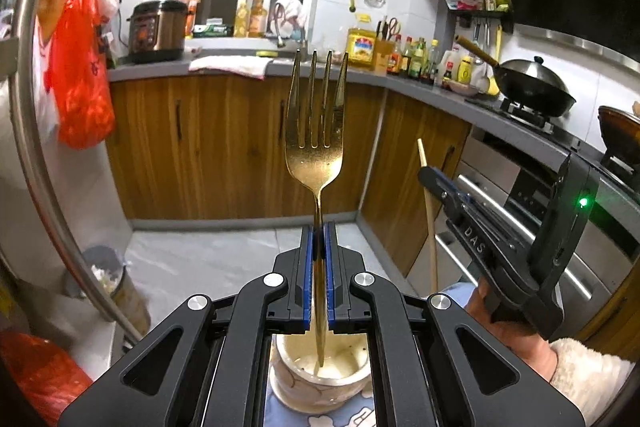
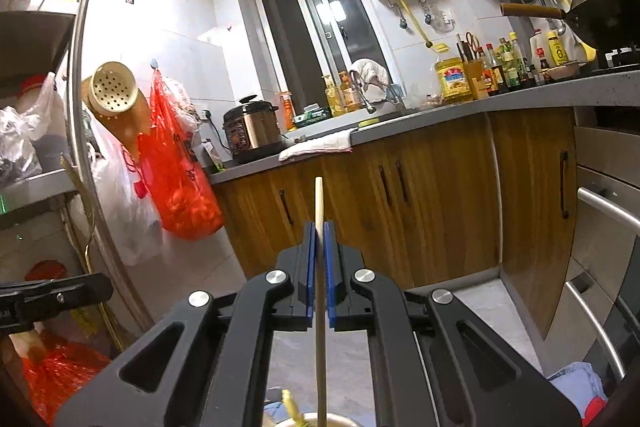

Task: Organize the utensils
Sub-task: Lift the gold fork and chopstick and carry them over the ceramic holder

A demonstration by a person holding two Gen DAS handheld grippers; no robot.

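So right now my left tongs [image 1: 319,227] are pinching a gold fork [image 1: 316,143] by its handle, blue pads tight on either side, tines pointing up and away toward the cabinets. The tail of the handle hangs down behind the pads, right over a white cup [image 1: 320,375] that sits under the rig on a blue patterned cloth [image 1: 352,415]; I can't tell if the handle tip actually touches the cup's inside or just hovers over it. My right tongs [image 2: 319,227] are pressed together on a single wooden chopstick [image 2: 319,199], which stands nearly upright, a short bit poking above the pads and the long part running down toward a round rim [image 2: 320,419] at the bottom edge of that view. There's a yellowish thing [image 2: 292,407] next to the stick down there, too blurry to call. From the left camera I can see the right rig off to the right with the chopstick [image 1: 428,211] sticking out of it, and the hand [image 1: 516,331] in a fuzzy white sleeve [image 1: 592,375] holding it. Both utensils are up in the air, well clear of the grey counter [image 1: 420,87] across the kitchen, where the wok [image 1: 536,83] and oil bottles are.
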